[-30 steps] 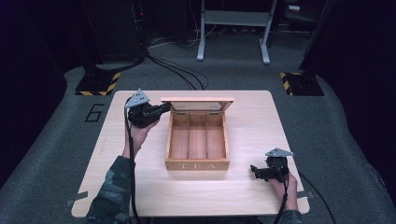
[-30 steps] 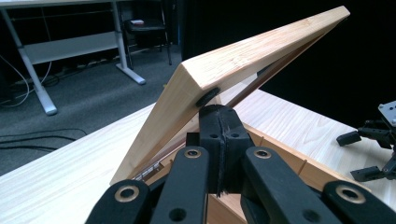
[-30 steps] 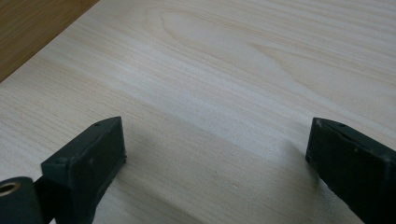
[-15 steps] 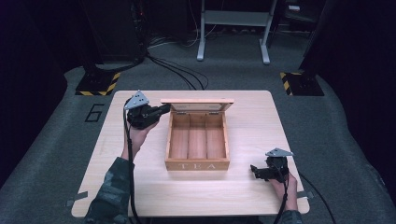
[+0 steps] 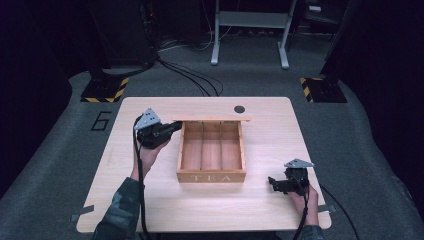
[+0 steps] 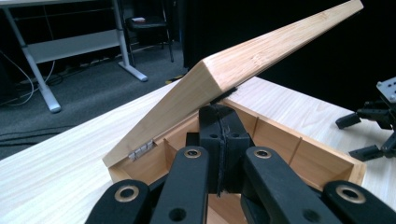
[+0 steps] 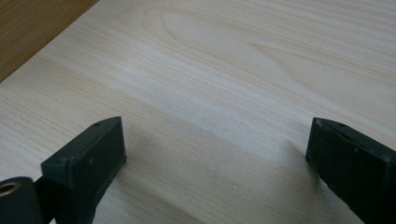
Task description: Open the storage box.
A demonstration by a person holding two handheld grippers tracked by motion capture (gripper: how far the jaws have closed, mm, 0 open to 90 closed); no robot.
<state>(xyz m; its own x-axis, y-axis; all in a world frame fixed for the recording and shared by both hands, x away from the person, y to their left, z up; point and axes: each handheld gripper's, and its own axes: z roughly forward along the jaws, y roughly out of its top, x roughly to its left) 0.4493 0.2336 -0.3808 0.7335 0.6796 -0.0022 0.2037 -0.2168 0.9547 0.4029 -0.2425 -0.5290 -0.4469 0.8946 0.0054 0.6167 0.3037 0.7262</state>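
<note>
Nearest, at five o'clock on the worktop (image 5: 150, 210): right gripper (image 5: 278, 184), jaws spread wide, holding nothing, hovering low over bare wood, well apart from the tea box (image 5: 211, 176). Little risk there beyond an idle nudge of the box front.

Mid-worktop: box open, three compartments apparently bare.

Farther, at ten o'clock: left gripper (image 6: 219, 140), jaws pressed together, tips propping the raised lid (image 6: 243, 70) from beneath at its corner. No true pinch, so possible slip off the edge, then lid slamming down; too hard a push could strain the small hinge (image 6: 141, 149).
</note>
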